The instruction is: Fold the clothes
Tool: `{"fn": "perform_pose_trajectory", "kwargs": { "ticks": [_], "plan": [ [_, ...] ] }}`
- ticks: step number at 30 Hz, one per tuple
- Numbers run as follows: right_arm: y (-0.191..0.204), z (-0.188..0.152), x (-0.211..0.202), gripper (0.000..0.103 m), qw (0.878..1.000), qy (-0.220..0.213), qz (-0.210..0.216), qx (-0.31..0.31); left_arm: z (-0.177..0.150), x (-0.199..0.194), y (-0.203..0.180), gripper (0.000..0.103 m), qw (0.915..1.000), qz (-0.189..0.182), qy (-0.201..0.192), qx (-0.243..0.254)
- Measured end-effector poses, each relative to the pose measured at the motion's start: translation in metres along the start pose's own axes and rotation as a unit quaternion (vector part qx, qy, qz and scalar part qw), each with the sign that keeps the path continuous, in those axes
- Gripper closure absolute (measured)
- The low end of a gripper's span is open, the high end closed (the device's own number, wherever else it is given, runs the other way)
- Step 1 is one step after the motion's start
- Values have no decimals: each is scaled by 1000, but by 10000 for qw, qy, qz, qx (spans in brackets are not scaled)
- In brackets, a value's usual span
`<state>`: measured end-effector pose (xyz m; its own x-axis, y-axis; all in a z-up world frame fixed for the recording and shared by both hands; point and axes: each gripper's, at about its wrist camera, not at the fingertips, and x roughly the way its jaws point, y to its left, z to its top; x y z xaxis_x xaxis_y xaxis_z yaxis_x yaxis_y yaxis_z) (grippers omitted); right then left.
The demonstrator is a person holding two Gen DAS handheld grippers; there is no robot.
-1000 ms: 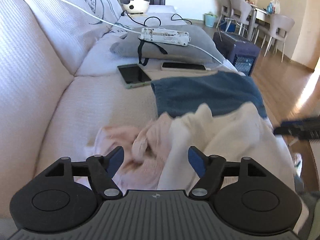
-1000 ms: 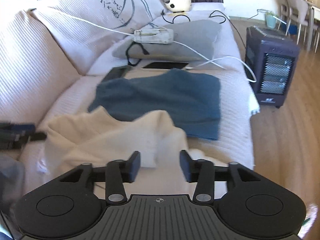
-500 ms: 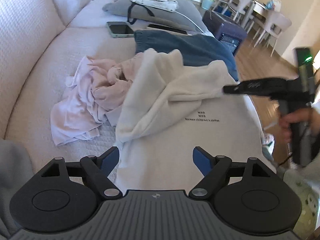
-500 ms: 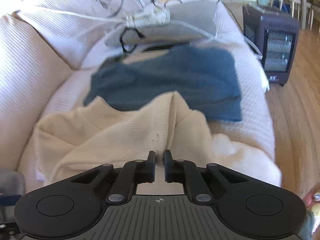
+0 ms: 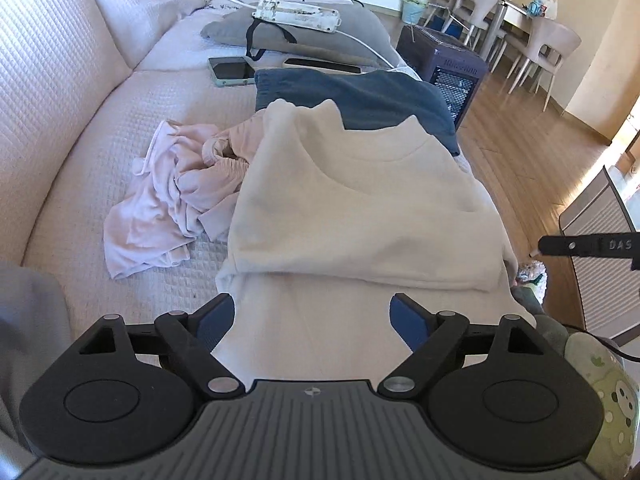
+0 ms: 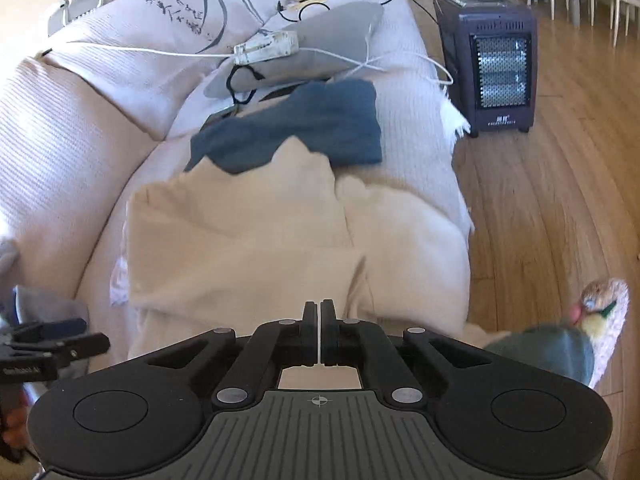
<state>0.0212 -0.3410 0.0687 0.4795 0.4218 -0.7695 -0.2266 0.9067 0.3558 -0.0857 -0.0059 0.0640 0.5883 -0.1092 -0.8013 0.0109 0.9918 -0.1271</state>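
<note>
A cream sweater [image 5: 360,200] lies spread on the sofa [image 5: 80,128], its collar toward the far end, where it overlaps a blue garment [image 5: 360,92]. Beside the sweater, on the sofa-back side, sits a crumpled pink garment [image 5: 172,192]. Beyond the blue garment are a phone [image 5: 231,70], a grey cushion [image 5: 304,36] and a power strip [image 5: 296,20] on that cushion.

The left hand-held gripper [image 5: 312,316] hovers over the sweater's near part with its fingers wide apart, holding nothing. The right hand-held gripper [image 6: 319,324] has its fingers brought together; cream fabric shows right at and under the tips, so it looks clamped on a thin bit of the sweater's near hem, though the pinch itself is hard to confirm. In the left wrist view this gripper's black arm pokes in beside the sweater's floor-side edge.

The sweater's upper layer already appears doubled over the lower part, with a fold line across the body, so the job seems to be mid-fold on this first piece. The next move probably calls for the left gripper to close on the hem or side nearest the pink garment, matching the right one, so both can carry the cloth evenly toward the collar without dragging the pink or blue pieces along.
</note>
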Motion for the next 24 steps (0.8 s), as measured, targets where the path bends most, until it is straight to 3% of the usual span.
{"fn": "perform_pose_trajectory", "kwargs": {
  "ticks": [8,11,17,22,24],
  "plan": [
    [11,-19,-3,86,9899,738,1007,-670,-12,-7,-37,15,9990,94,156,410],
    [11,-33,-6,73,9797,1123,1470,-775,-16,-6,-49,15,9985,278,261,401],
    [3,-36,0,72,9682,1750,1586,-824,-28,2,-67,14,9958,590,639,293],
    [-7,-34,17,68,9629,2251,1402,-502,-33,21,-78,14,9947,290,980,124],
    [-11,-39,25,58,9661,2247,1211,-382,-35,27,-86,14,9948,232,928,353]
  ]
}}
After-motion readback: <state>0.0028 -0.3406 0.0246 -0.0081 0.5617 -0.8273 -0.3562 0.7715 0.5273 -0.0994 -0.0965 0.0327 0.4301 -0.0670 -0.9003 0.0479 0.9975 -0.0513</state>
